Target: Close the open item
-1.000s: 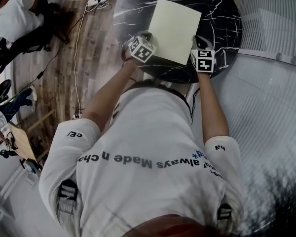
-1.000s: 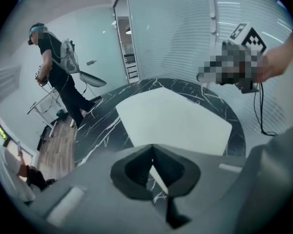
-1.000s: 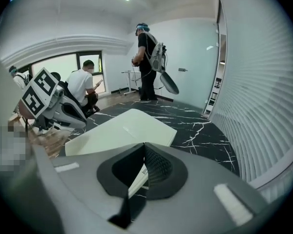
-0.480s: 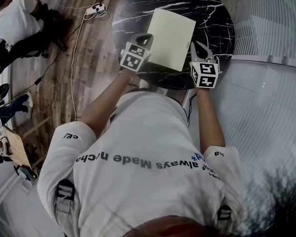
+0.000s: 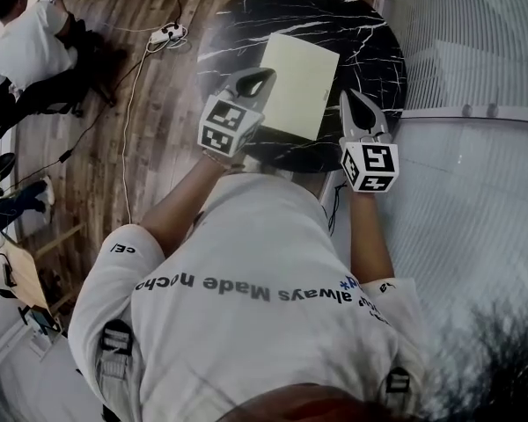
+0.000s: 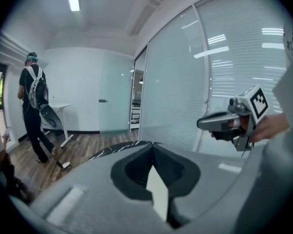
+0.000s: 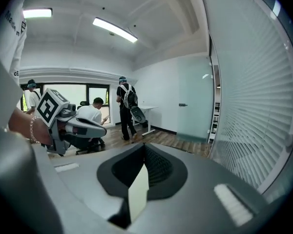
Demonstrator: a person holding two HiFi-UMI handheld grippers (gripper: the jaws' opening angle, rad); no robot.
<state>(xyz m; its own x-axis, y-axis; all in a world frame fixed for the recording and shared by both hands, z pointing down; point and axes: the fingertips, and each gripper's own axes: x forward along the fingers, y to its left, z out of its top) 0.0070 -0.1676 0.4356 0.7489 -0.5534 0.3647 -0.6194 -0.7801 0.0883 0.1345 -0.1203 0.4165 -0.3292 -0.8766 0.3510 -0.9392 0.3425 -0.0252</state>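
Over table [image 5: 246, 25] | left gripper [image 5: 255, 79], right gripper [image 5: 352, 99] are hovering, jaws together, empty | folder [image 5: 299, 82] seemingly lying closed | next: backing off.

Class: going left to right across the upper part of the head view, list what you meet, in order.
Seated person → power strip → left gripper → book → right gripper → blinds

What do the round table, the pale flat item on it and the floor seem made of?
Round table: black marble or marble-look top, white veins, slight sheen.
Pale flat item: probably matte card or paper; plain, no gloss.
Floor: wood or wood-look planks, grain lines.
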